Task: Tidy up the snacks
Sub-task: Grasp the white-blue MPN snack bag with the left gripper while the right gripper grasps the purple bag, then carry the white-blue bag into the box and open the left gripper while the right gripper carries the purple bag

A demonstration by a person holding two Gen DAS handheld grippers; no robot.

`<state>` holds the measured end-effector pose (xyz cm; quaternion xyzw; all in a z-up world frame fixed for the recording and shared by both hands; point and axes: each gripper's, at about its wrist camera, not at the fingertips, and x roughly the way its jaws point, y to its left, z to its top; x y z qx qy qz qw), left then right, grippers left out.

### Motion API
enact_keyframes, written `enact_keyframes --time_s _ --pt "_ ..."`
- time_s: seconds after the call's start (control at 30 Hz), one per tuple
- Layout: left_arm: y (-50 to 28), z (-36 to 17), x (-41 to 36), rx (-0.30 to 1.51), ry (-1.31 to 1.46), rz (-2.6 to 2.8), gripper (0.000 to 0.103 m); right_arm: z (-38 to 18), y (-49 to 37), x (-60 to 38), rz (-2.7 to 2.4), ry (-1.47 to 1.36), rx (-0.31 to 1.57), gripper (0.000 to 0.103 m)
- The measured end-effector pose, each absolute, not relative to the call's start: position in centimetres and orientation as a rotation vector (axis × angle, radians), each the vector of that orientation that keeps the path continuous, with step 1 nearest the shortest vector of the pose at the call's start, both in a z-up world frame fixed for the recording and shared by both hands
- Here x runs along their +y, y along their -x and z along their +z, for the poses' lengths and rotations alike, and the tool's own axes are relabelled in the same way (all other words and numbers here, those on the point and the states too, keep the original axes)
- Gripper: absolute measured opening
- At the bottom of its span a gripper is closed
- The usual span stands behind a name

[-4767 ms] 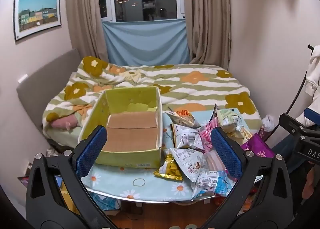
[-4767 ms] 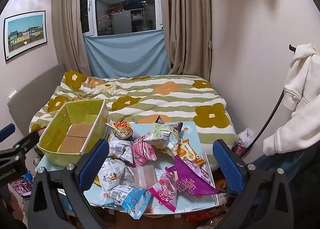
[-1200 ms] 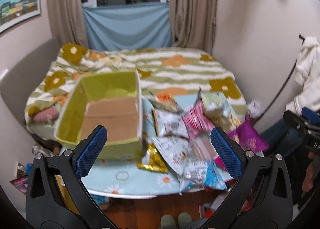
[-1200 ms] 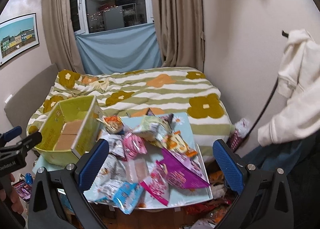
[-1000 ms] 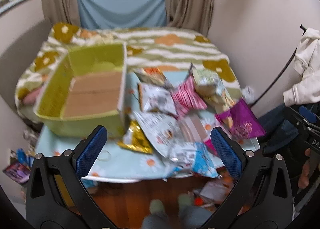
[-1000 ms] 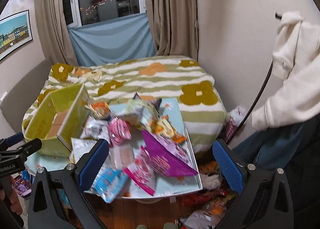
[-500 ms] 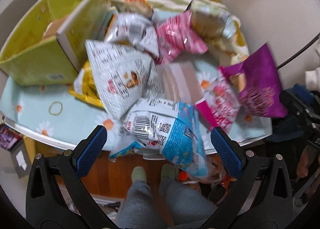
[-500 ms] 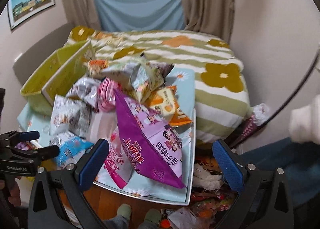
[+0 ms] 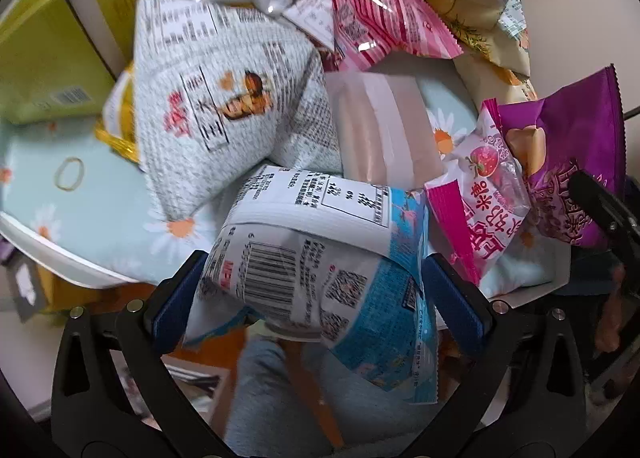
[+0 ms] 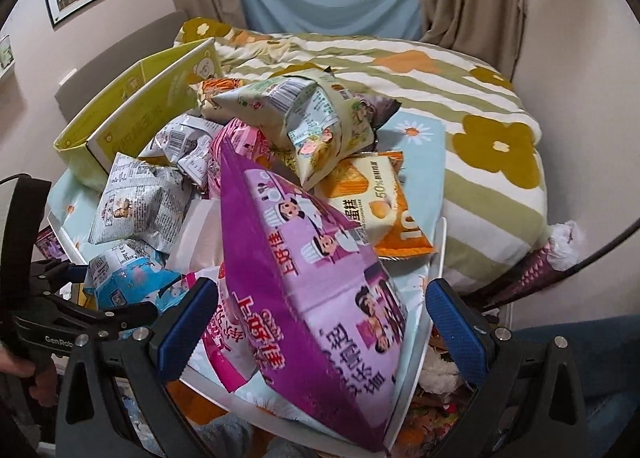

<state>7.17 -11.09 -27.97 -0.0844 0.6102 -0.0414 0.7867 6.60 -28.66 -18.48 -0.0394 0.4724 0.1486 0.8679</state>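
A pile of snack bags lies on a small table with a daisy cloth point(image 9: 100, 242). My left gripper point(image 9: 316, 298) is open, its blue pads on either side of a blue and white bag point(image 9: 320, 270) at the table's front edge. My right gripper point(image 10: 320, 322) is open, its pads on either side of a big purple bag point(image 10: 304, 282) at the front right. The purple bag also shows in the left wrist view point(image 9: 572, 162). A yellow-green cardboard box point(image 10: 136, 106) stands at the table's left, open on top.
Other bags crowd the table: a white printed one point(image 9: 208, 98), a pink striped one point(image 9: 384, 18), a strawberry one point(image 9: 480, 198), an orange cake bag point(image 10: 376, 202). A rubber band point(image 9: 70, 174) lies on the cloth. A bed with a flowered blanket point(image 10: 460, 98) is behind.
Both grippers have come down and forward to the table's front edge. The blue bag now sits between the left pads and the purple bag between the right pads.
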Motion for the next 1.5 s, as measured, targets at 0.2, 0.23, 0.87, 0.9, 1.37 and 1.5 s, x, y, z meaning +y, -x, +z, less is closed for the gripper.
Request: enact_keyframes --time_s 0.2,0.23,0.87,0.9,1.37,1.5 --pt "-7.0 -28.8 -9.7 1.326 0.238 -0.102 0.087 -19.5 -7.4 -28.6 0.33 0.103 1.021 0.103" --pt "-7.0 -28.6 -9.6 1.327 0.245 -0.104 0.086 -19.6 -7.4 -28.5 0.331 0.104 1.024 0.103" --pt "-5.8 -24.2 -10.4 1.296 0.254 -0.118 0.08 -19.9 -7.5 -29.3 0.329 0.078 1.062 0.057" --pt "-5.5 -23.7 -10.6 1.294 0.254 -0.12 0.08 -19.7 -7.4 -29.4 0.331 0.071 1.06 0.055" --pt "-2.4 -18.4 -10.5 1.203 0.253 -0.153 0.08 -15.3 -5.8 -29.9 0.301 0.039 0.989 0.049" --pt "-1.8 -16.2 -10.3 1.147 0.244 -0.148 0.08 -13.7 -5.5 -29.8 0.321 0.042 0.953 0.049"
